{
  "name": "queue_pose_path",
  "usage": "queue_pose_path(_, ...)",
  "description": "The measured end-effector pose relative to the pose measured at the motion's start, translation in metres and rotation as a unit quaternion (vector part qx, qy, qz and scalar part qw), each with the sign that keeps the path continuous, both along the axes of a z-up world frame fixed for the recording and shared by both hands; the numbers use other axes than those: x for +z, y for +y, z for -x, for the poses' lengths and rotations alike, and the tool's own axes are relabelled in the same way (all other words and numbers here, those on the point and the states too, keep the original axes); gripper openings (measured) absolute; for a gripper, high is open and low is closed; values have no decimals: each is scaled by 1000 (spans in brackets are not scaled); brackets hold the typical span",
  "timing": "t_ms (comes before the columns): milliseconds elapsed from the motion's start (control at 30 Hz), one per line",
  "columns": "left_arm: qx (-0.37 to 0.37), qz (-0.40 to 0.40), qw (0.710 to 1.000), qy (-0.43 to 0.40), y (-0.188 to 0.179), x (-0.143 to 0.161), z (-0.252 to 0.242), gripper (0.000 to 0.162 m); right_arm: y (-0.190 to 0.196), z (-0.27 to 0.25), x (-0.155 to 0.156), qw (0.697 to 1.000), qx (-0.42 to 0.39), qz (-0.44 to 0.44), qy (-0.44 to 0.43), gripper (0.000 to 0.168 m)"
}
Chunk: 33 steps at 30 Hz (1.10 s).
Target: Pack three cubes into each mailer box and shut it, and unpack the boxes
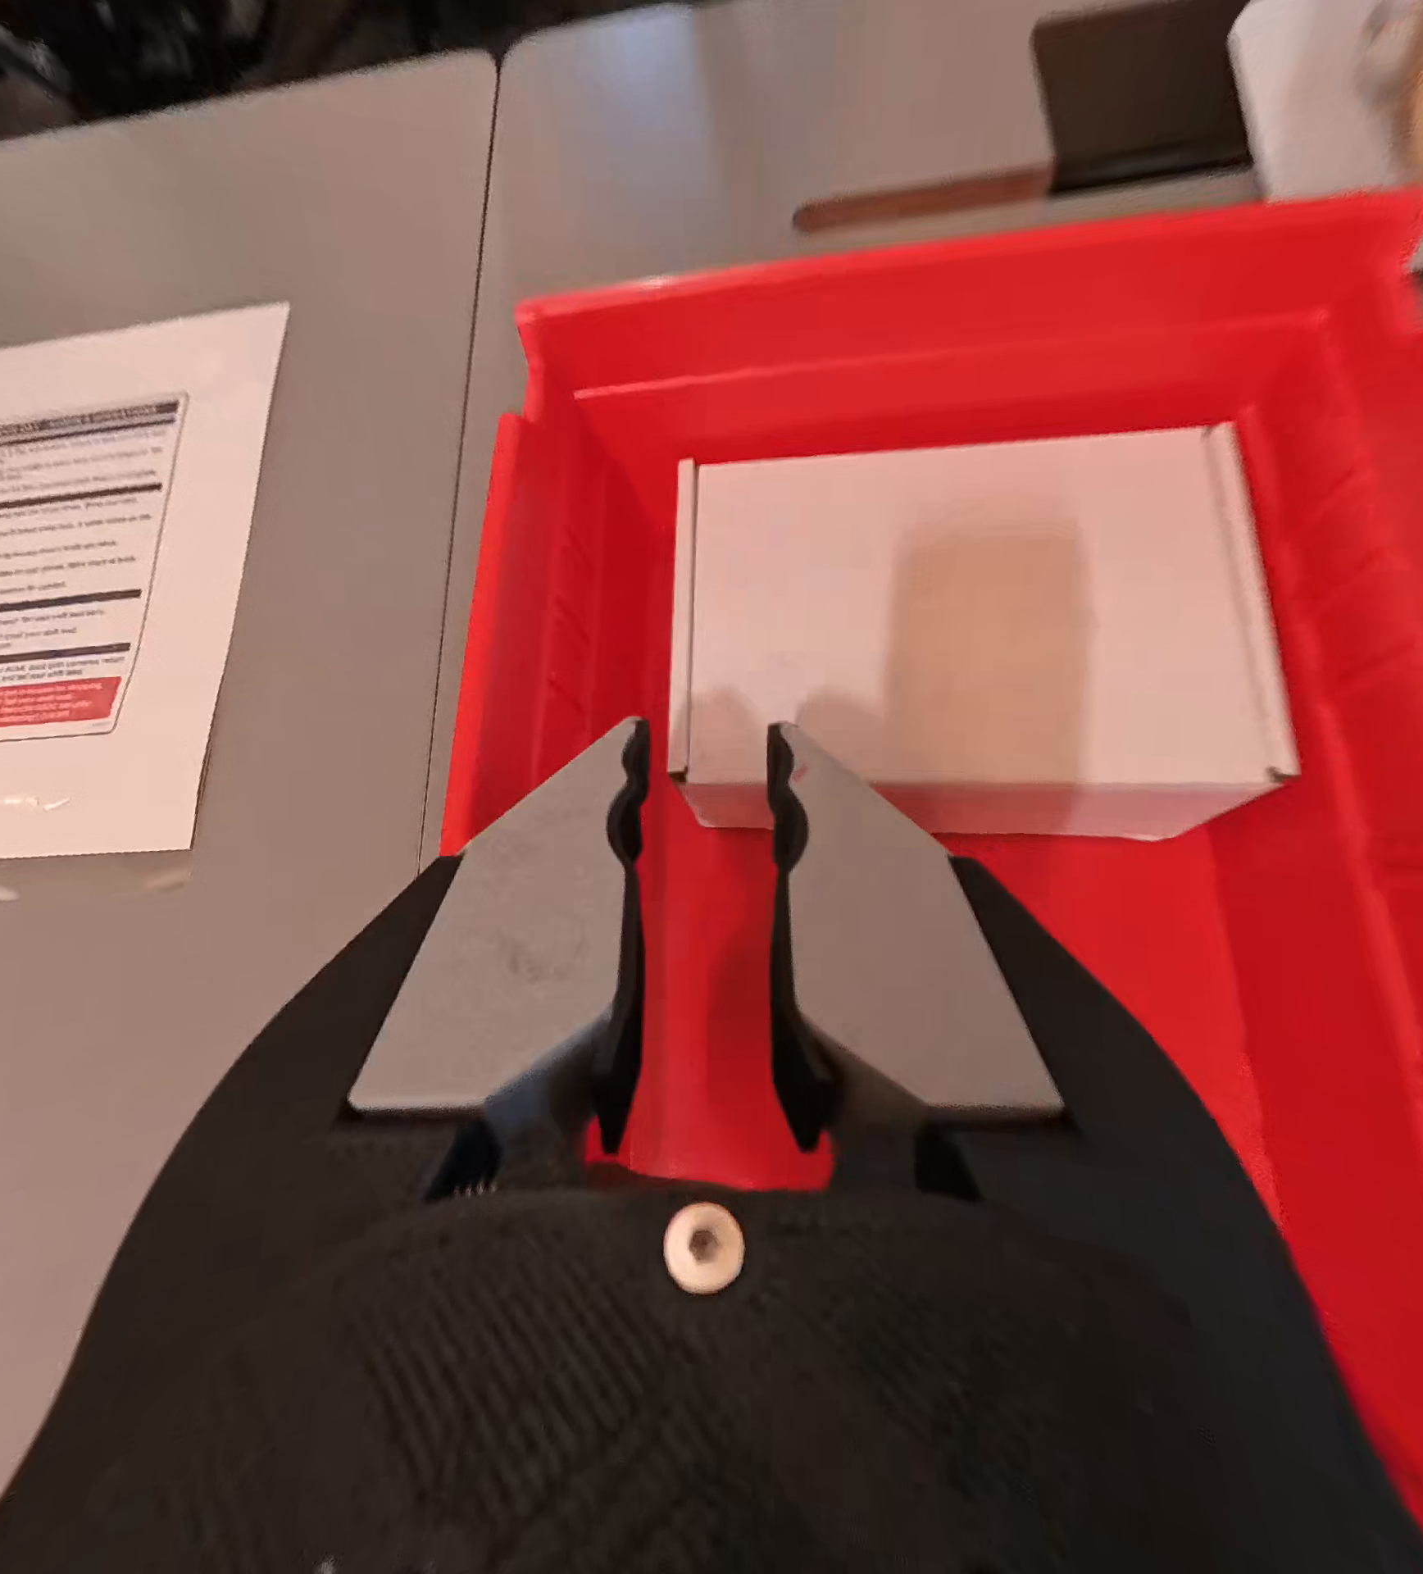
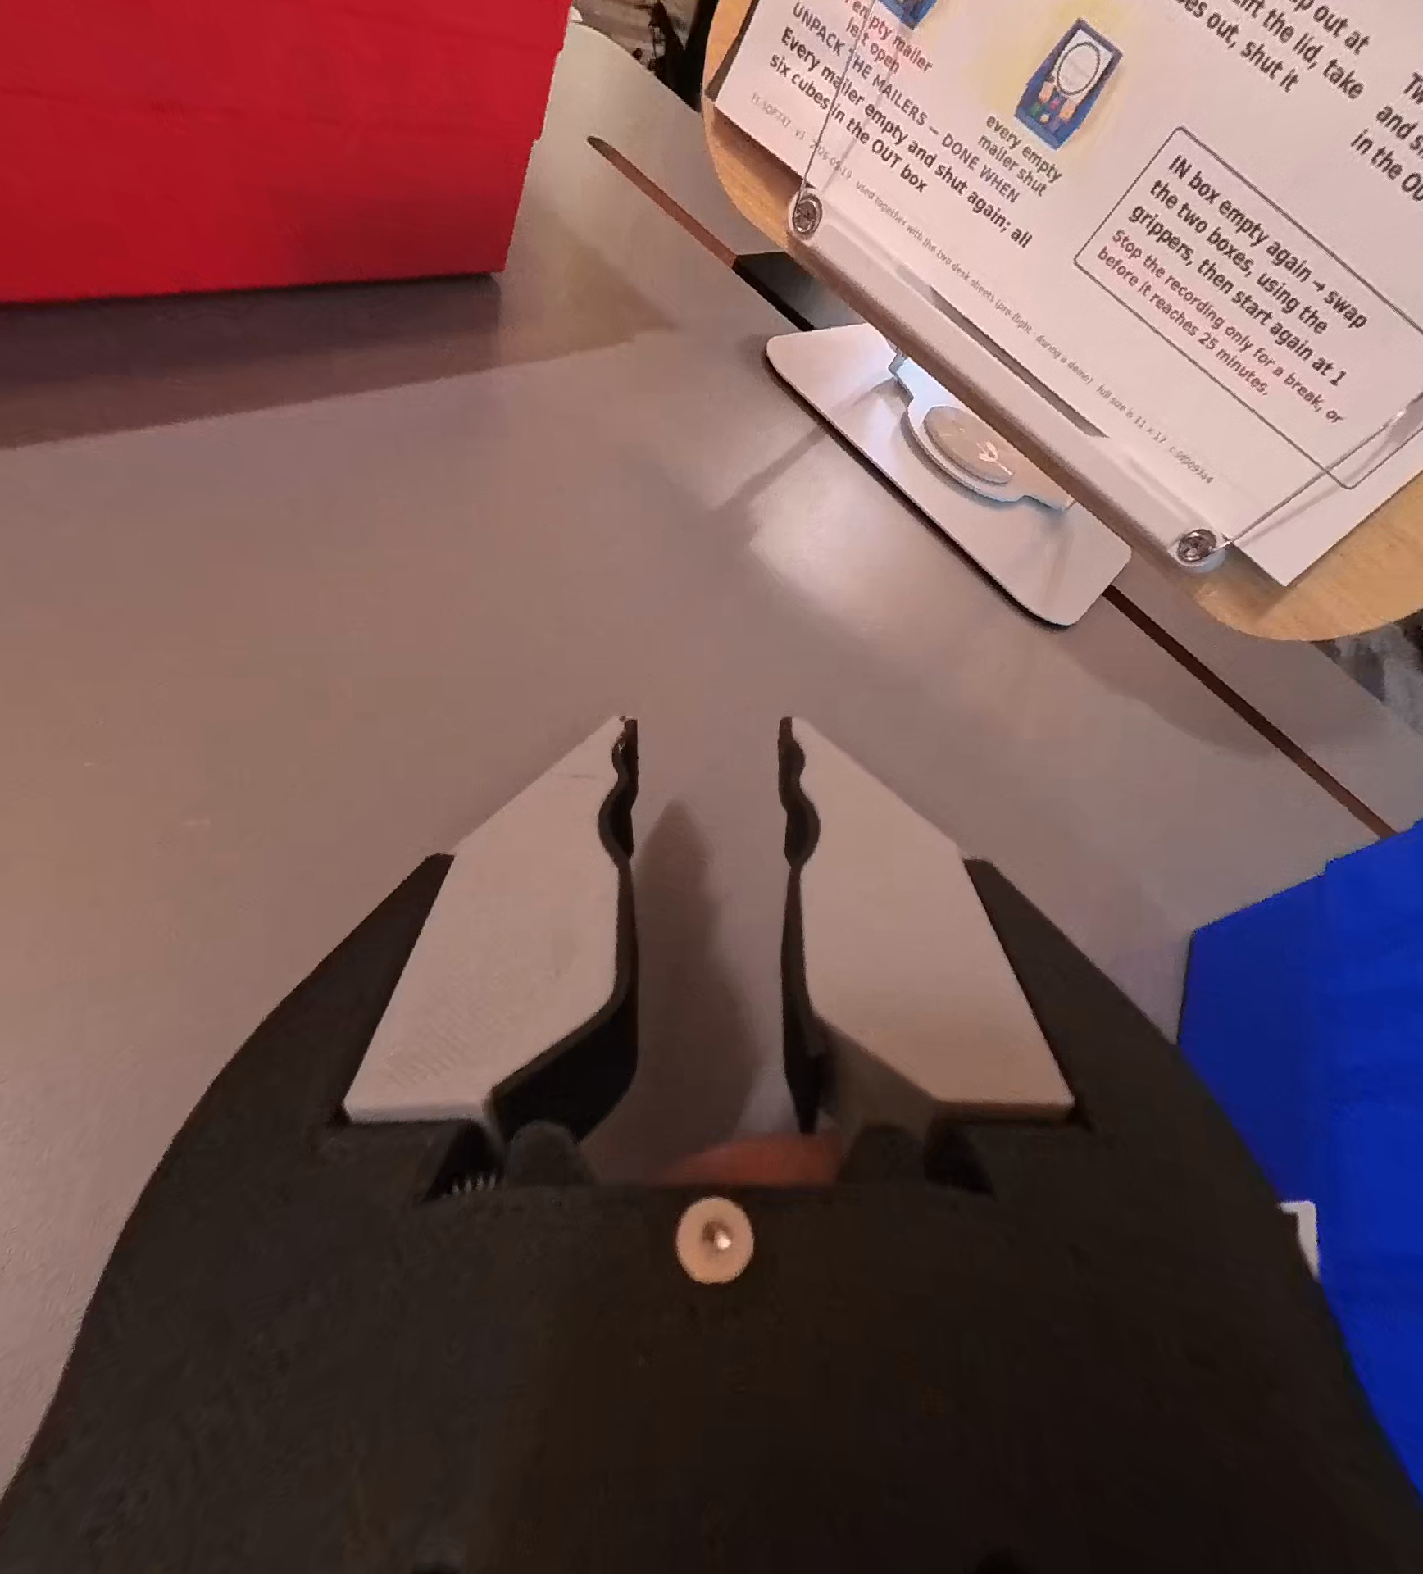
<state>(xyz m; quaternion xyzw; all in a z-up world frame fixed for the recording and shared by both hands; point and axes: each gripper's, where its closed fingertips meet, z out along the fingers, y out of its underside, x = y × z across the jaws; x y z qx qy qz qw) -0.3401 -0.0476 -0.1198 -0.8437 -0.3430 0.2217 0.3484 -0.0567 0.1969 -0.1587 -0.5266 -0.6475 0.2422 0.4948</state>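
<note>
On the grey tabletop point(image 1: 180, 979) stands a red bin point(image 1: 989, 341) with a closed white mailer box point(image 1: 972, 613) inside, whose near left corner lies just beyond the parted tips of the empty left claw point(image 1: 706, 732), while the right claw point(image 2: 708, 732), also parted and empty, is over bare tabletop.

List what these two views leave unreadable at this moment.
- White mailer box, left wrist view: shut lid hides any contents.
- Red bin, left wrist view: right side cropped.
- Blue bin, right wrist view: cut off, inside unseen.
- Cubes: none visible.
</note>
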Motion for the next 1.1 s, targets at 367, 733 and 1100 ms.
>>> queue_pose_path(367,7,125,992,-24,-6,-31,29,0,1,-1,3,999,7,43,10,28)
queue_pose_path(733,-8,78,994,-81,7,-27,25,5,-1,-3,3,999,8,42,11,27)
queue_pose_path(1100,6,46,993,-109,2,-29,22,0,-3,-4,4,999,12,43,13,27)
